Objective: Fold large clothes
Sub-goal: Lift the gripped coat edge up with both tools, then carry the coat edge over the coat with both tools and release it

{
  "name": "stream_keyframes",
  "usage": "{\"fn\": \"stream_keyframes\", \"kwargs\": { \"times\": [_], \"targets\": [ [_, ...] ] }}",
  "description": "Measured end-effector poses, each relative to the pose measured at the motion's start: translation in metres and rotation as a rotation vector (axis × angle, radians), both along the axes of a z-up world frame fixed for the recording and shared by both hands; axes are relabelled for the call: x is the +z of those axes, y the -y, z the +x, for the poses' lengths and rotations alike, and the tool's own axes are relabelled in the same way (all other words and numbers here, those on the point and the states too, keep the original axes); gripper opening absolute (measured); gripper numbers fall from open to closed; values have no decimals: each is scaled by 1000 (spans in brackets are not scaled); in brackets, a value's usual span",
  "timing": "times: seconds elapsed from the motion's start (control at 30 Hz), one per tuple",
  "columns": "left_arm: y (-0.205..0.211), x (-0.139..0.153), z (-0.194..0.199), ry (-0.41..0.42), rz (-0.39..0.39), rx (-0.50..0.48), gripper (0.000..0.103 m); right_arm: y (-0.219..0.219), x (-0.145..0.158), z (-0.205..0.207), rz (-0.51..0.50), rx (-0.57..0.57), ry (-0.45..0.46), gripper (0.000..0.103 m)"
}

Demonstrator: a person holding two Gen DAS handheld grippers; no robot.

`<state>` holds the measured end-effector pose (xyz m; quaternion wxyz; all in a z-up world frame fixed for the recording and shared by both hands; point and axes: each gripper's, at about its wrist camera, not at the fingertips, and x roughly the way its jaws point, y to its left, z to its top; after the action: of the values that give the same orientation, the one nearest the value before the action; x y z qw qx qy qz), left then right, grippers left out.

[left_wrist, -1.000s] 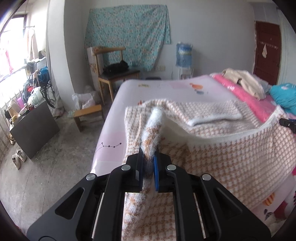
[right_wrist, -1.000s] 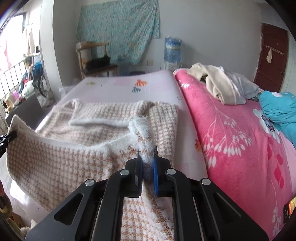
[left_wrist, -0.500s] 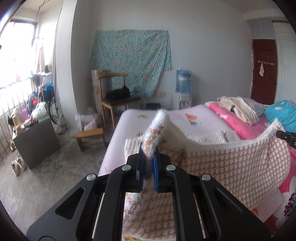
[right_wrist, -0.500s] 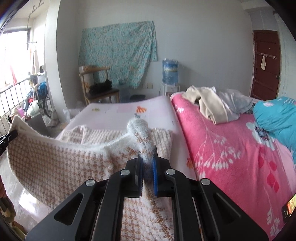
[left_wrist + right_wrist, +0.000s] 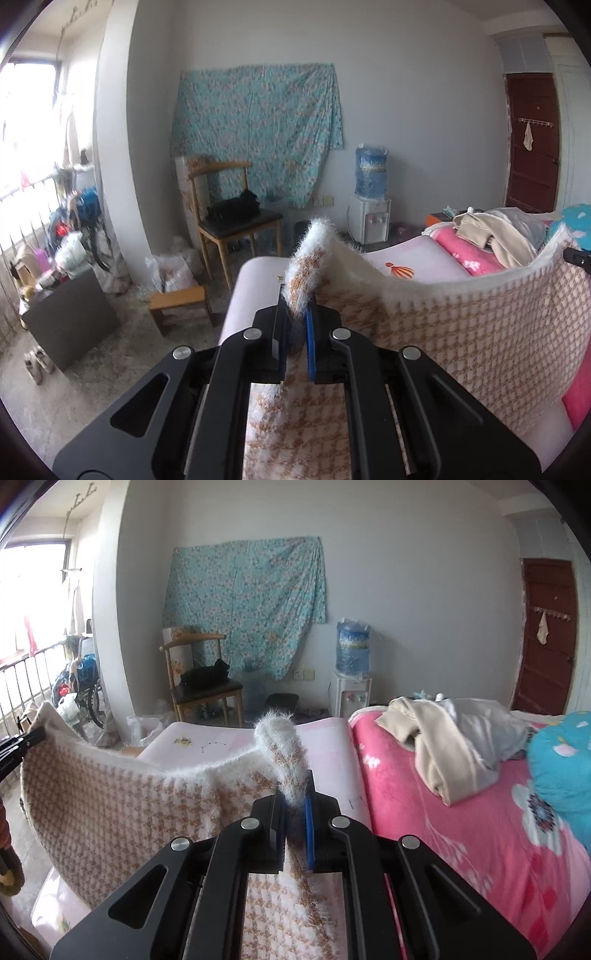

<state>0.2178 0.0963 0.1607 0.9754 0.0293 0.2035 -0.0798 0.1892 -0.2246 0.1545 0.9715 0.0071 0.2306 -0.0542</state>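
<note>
Left wrist view: fuzzy houndstooth sweater (image 5: 461,325), white-trimmed, hangs stretched between left claw (image 5: 295,332) and right claw (image 5: 294,812), both clamped on it.

Home bedrm — bed (image 5: 461,823) w/ pink floral cover, wooden chair (image 5: 232,221), water dispenser (image 5: 370,206), door (image 5: 546,635)

- left gripper (image 5: 295,325): matte black angular arms, four round silver screws, blue pad on one finger, triangular cut-outs lower in the frame
- right gripper (image 5: 294,808): same black build, silver screws, blue pad
</note>
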Motion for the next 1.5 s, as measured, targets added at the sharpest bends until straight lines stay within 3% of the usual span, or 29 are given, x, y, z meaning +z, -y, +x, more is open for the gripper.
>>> {"fn": "stream_keyframes", "kwargs": {
  "times": [0.17, 0.3, 0.37, 0.43, 0.5, 0.53, 0.63, 0.73, 0.83, 0.93, 0.97, 1.03, 1.1, 1.13, 1.23, 1.3, 1.4, 1.5],
  "targets": [
    [-2, -38, 98, -183, -26, -8, 7, 21, -34, 100, 45, 22, -125, 8],
    [-5, -101, 163, -402, -35, -12, 9, 30, -89, 158, 46, 9, -272, 8],
    [-8, -136, 190, -536, -49, -6, 14, 40, -124, 181, 88, 1, -382, 9],
    [-18, -158, 202, -618, -96, 13, 23, 54, -148, 190, 145, -23, -461, 21],
    [-32, -160, 202, -621, -157, 26, 37, 67, -150, 185, 206, -42, -458, 34],
    [-42, -154, 199, -599, -202, 30, 38, 77, -142, 178, 245, -52, -426, 39],
    [-57, -130, 185, -510, -274, 19, 39, 90, -114, 158, 267, -86, -349, 40],
    [-44, -112, 177, -467, -330, -90, 43, 65, -91, 151, 248, 42, -300, 40],
    [-6, -122, 180, -536, -300, -200, 49, 30, -102, 163, 240, 171, -361, 40],
    [10, -158, 193, -628, -211, -98, 50, 17, -137, 188, 219, 170, -463, 40],
    [4, -168, 195, -643, -227, -61, 51, 27, -152, 197, 251, 134, -503, 40],
    [-19, -180, 198, -646, -305, -9, 43, 50, -166, 203, 304, 60, -532, 40],
    [-51, -186, 194, -668, -495, -16, 38, 80, -170, 198, 418, 4, -525, 35],
    [-62, -185, 191, -672, -543, -8, 37, 91, -164, 191, 444, -33, -511, 36],
    [-74, -164, 176, -602, -422, 111, 43, 93, -139, 169, 333, -114, -452, 36],
    [-74, -149, 167, -557, -424, 94, 43, 87, -126, 156, 326, -97, -421, 37],
    [-56, -122, 143, -484, -385, -1, 45, 55, -108, 135, 281, -14, -391, 44],
    [-26, -114, 116, -485, -356, -154, 49, 12, -110, 123, 235, 117, -412, 51]
  ]
}}
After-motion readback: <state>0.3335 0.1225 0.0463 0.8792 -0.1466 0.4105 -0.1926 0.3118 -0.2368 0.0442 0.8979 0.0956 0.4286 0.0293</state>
